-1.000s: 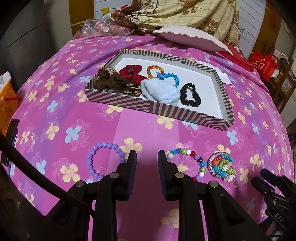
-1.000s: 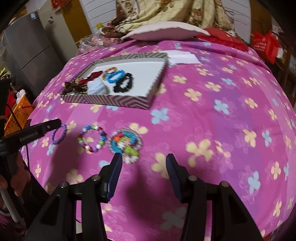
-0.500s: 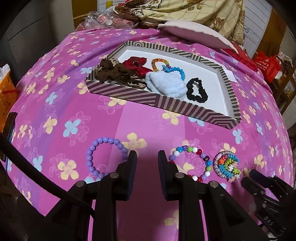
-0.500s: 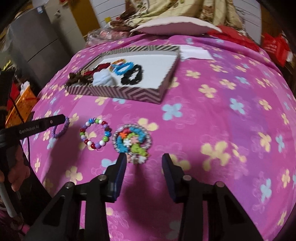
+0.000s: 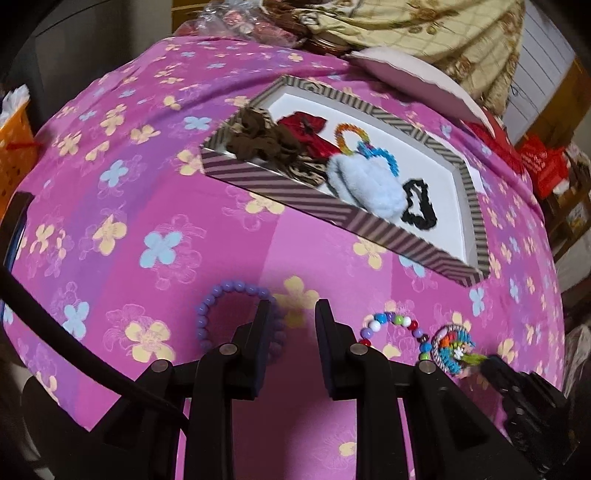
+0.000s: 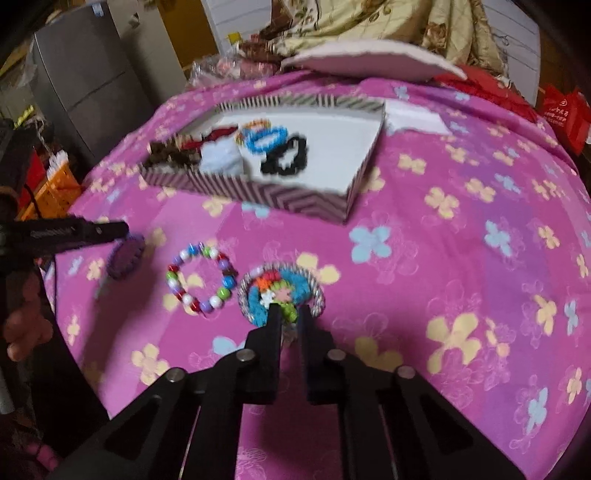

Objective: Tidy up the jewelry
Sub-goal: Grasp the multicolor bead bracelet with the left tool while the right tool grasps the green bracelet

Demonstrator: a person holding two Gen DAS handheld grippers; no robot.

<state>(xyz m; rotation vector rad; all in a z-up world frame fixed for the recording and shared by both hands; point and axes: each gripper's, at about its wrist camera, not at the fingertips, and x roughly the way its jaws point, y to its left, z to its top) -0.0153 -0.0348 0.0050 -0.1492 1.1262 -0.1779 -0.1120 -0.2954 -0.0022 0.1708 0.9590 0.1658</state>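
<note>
On the pink flowered bedspread lie a purple bead bracelet [image 5: 201,321], a many-coloured bead bracelet [image 5: 376,325] and a round coil of colourful beaded jewelry [image 5: 452,347]. My right gripper [image 6: 289,312] is shut on the near edge of that round coil [image 6: 258,306], pinching its green and white beads. My left gripper [image 5: 291,306] stands open just above the cloth. Its left finger covers the right side of the purple bracelet, and nothing is between its fingers. Further back sits a striped tray [image 5: 295,195] holding scrunchies, a red bow and two bead bracelets.
A pale pillow [image 5: 406,74] and a heaped floral blanket [image 5: 424,29] lie behind the tray. An orange basket [image 5: 14,147] stands off the bed's left edge, a red bag [image 6: 565,110] at the right. A white paper [image 6: 413,118] lies beside the tray. A hand [image 6: 22,325] shows at far left.
My right gripper moved up to the round coil and closed on its near edge. My left gripper slid toward the purple bracelet and rolled a little, its jaws unchanged.
</note>
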